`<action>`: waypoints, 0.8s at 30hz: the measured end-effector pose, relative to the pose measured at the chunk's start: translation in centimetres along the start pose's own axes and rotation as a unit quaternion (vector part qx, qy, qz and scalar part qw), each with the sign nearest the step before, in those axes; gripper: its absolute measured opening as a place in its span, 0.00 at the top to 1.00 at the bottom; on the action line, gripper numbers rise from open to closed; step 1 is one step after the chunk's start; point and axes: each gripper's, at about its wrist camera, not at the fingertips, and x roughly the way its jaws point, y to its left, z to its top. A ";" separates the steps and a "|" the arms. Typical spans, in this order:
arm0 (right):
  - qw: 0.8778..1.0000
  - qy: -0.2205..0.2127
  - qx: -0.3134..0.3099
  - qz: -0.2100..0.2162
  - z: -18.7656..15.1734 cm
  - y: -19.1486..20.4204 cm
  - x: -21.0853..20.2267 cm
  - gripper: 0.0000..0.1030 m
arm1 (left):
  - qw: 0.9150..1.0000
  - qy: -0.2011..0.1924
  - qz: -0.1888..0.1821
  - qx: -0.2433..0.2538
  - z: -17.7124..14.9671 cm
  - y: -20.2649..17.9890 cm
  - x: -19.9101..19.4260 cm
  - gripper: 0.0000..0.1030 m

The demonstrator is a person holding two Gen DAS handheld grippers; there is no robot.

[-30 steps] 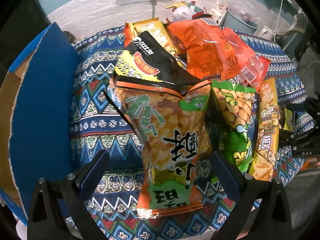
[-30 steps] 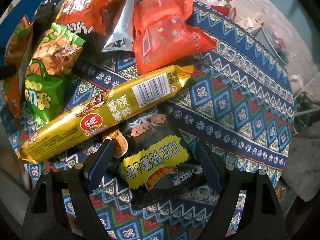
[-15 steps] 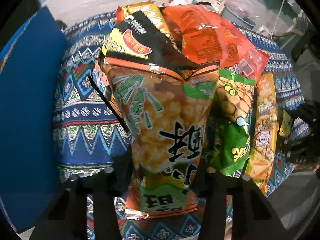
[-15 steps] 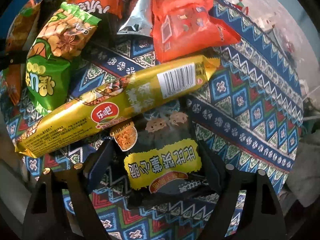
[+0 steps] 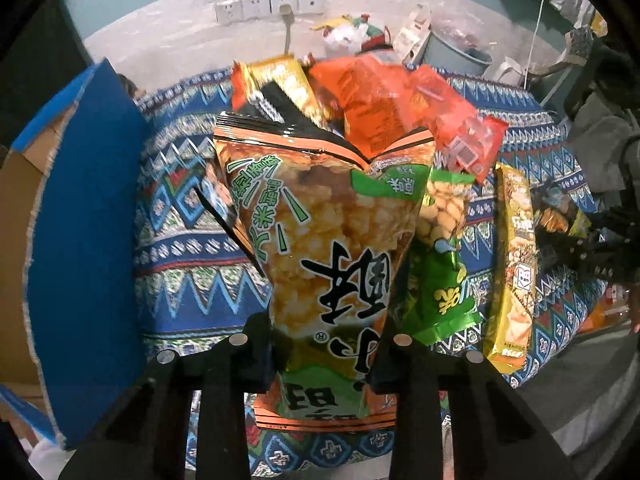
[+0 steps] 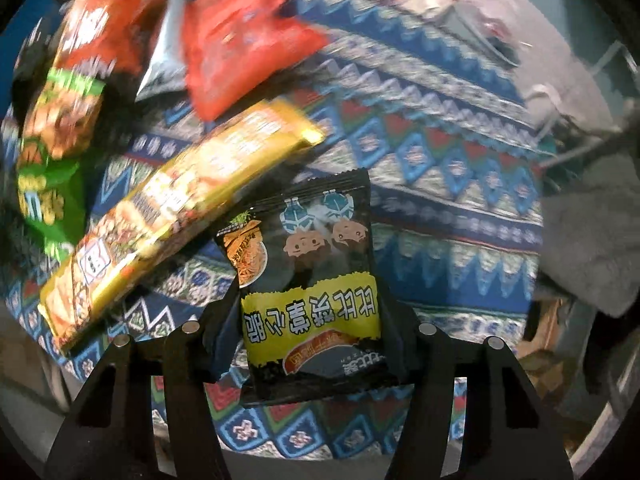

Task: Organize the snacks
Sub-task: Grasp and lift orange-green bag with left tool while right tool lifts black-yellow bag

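Observation:
My left gripper (image 5: 324, 344) is shut on a large orange-and-green rice-cracker bag (image 5: 320, 232) and holds it up off the patterned tablecloth (image 5: 188, 272). My right gripper (image 6: 310, 320) is shut on a small black-and-yellow snack packet (image 6: 308, 280), lifted above the cloth (image 6: 440, 184). A long yellow snack bar (image 6: 176, 216) lies left of the packet; it also shows in the left wrist view (image 5: 514, 264). A green peanut bag (image 5: 440, 260) and orange-red bags (image 5: 384, 100) lie behind the cracker bag.
A blue-lined cardboard box (image 5: 84, 248) stands open at the left of the table. A red packet (image 6: 240, 36), a silver packet (image 6: 164, 56) and a green bag (image 6: 48, 160) lie at the far left of the right wrist view. Wall sockets (image 5: 268, 6) and clutter sit behind the table.
Both grippers closed on their packets and lifted them: the left on the cracker bag, the right on the black-and-yellow packet. The right view is now motion-blurred and the yellow bar has rolled over.

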 end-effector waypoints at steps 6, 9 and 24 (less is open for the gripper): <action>0.997 -0.065 0.047 0.014 0.2 -1.5 -3.8 0.43 | 0.999 -0.031 0.012 0.007 0.8 0.2 -1.7 0.68; 0.994 -0.096 0.051 0.023 1.5 -1.6 -6.1 0.43 | 0.999 -0.045 0.020 0.011 1.2 0.3 -2.7 0.68; 0.975 -0.202 0.045 0.083 5.3 1.0 -12.6 0.43 | 0.991 -0.124 0.048 0.032 2.3 1.7 -8.4 0.68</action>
